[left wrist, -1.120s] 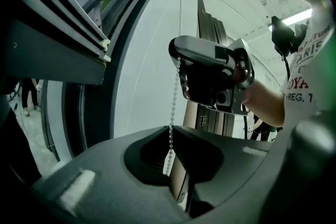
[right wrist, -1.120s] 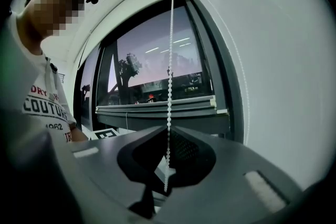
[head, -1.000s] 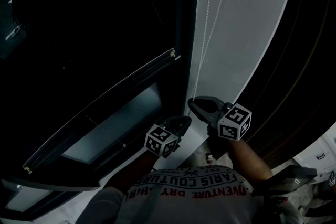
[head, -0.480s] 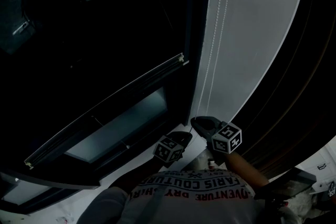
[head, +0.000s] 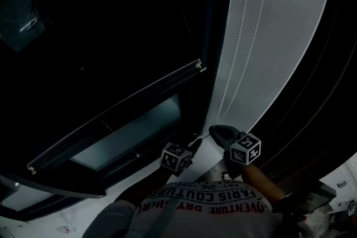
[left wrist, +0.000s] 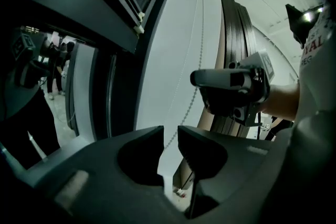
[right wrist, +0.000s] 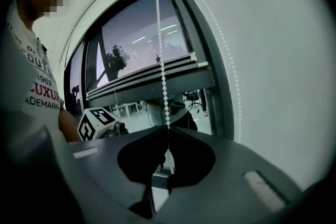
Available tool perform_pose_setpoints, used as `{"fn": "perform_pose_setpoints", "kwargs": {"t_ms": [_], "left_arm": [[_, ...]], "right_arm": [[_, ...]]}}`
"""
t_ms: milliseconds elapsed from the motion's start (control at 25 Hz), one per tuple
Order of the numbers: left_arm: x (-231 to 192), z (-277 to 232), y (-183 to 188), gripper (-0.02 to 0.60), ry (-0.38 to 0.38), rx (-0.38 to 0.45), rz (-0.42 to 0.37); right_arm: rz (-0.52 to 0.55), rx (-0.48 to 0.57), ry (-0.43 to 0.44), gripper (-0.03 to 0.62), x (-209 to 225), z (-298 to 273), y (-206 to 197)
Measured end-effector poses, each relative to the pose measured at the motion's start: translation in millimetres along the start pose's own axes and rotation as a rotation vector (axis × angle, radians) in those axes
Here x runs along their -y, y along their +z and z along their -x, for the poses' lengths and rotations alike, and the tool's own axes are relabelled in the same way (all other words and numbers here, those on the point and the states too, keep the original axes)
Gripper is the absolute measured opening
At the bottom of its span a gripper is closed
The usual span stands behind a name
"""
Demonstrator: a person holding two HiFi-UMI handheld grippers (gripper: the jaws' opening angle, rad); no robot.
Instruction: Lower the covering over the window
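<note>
Chain of beads [head: 248,19] is seen in the head view running vertically, rising straight above both tongs. Right tongs [head: 213,131] lie nearer it than left tongs [head: 195,142]; the contact is lost in the dark.

Left gripper view: the left tongs' jaws have just been opened and stand apart, with the chain passing loosely through the gap, unpressed.

Right gripper view: the right tongs are clamped shut on the chain. What is judged the covering's bottom rail [right wrist: 149,78] crosses behind; the roller is cut off.

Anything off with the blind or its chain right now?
Nothing stands out. The blind's bottom bar looks straight, the bead chain hangs unkinked, the right gripper is shut on it, and the left gripper, jaws just opened, has the chain between them unpressed.
</note>
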State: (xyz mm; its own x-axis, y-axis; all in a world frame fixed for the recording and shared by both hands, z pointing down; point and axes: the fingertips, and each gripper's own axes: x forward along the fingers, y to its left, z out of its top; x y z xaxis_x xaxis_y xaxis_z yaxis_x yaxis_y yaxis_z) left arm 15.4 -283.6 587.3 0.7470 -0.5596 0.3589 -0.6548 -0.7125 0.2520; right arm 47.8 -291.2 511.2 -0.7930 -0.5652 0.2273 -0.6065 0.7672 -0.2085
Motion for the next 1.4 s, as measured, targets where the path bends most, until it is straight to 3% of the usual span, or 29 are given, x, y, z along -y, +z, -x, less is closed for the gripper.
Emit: {"fn": "perform_pose_setpoints", "kwargs": {"t_ms": [160, 360, 680, 840, 1160, 1240, 1400], "left_arm": [[0, 16, 46, 0.087, -0.033, 0.08, -0.018], [23, 37, 130, 0.089, -0.155, 0.222, -0.034], [79, 63, 250, 0.141, -0.339, 0.34, -0.222], [89, 63, 280, 0.141, -0.282, 0.362, -0.307], [96, 57, 291, 0.124, -0.254, 0.334, -0.28], [92, 57, 291, 0.012, -0.234, 0.331, -0.258], [88, 60, 290, 0.008, -0.224, 0.351, -0.259]], "right_arm": [[-0.004, 0.012, -0.014, 0.011, 5, 3, 0], [-0.006, 0.013, -0.005, 0.011, 2, 4, -2], [-0.008, 0.018, 0.009, 0.011, -5, 5, -4], [-0.017, 0.022, 0.02, 0.011, -10, 5, -5], [-0.021, 0.03, 0.031, 0.011, -15, 2, -4], [-0.016, 0.029, 0.033, 0.009, -16, 2, -5], [-0.026, 0.038, 0.031, 0.008, -15, 2, -7]]}}
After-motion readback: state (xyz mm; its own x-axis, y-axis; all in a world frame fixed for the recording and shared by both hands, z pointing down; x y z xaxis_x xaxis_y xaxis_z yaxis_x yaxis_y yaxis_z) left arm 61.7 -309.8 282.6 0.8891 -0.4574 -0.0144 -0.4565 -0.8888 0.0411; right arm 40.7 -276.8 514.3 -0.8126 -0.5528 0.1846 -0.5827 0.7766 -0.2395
